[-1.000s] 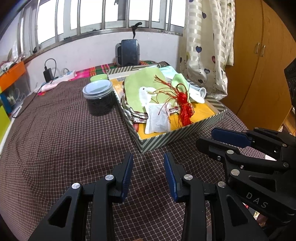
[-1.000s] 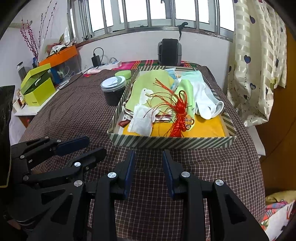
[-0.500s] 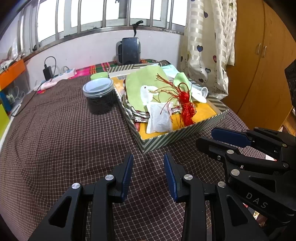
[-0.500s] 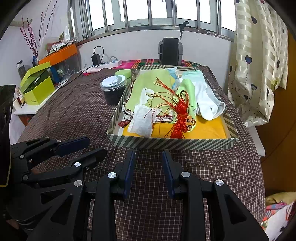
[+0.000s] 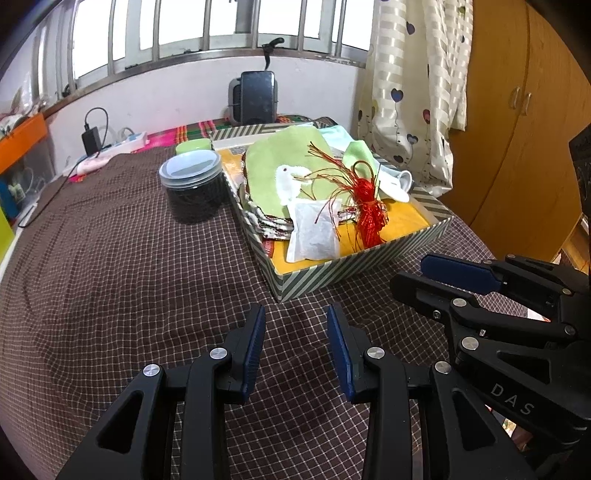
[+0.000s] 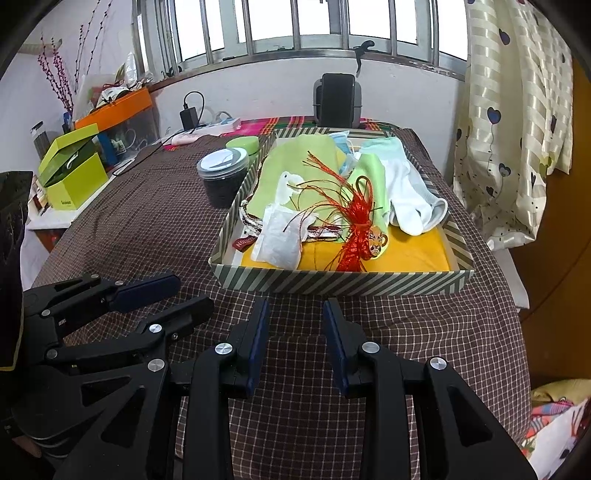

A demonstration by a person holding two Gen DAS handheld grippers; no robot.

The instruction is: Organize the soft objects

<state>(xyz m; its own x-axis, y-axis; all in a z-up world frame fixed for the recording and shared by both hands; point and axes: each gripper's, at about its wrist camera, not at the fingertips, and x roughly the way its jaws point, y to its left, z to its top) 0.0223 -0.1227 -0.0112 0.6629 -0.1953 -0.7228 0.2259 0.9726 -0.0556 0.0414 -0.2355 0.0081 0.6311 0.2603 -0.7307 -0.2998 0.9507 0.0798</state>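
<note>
While the left gripper (image 5: 296,334) hangs over the checked bench (image 5: 110,266), its jaws stand apart with nothing between them; the striped box (image 5: 343,269) of soft things lies just beyond, a dark jar (image 5: 194,190) beside its left wall. From the right wrist, the right gripper (image 6: 295,328) is likewise released and empty, near the box's front wall, with a red tassel (image 6: 356,229), white pouch (image 6: 277,243) and white sock (image 6: 410,199) inside.

a home room: a heart-print curtain (image 6: 517,122) hangs right of the barred window (image 6: 303,26), a wooden wardrobe (image 5: 517,122) beside it, a checked cloth (image 5: 110,277) below.
</note>
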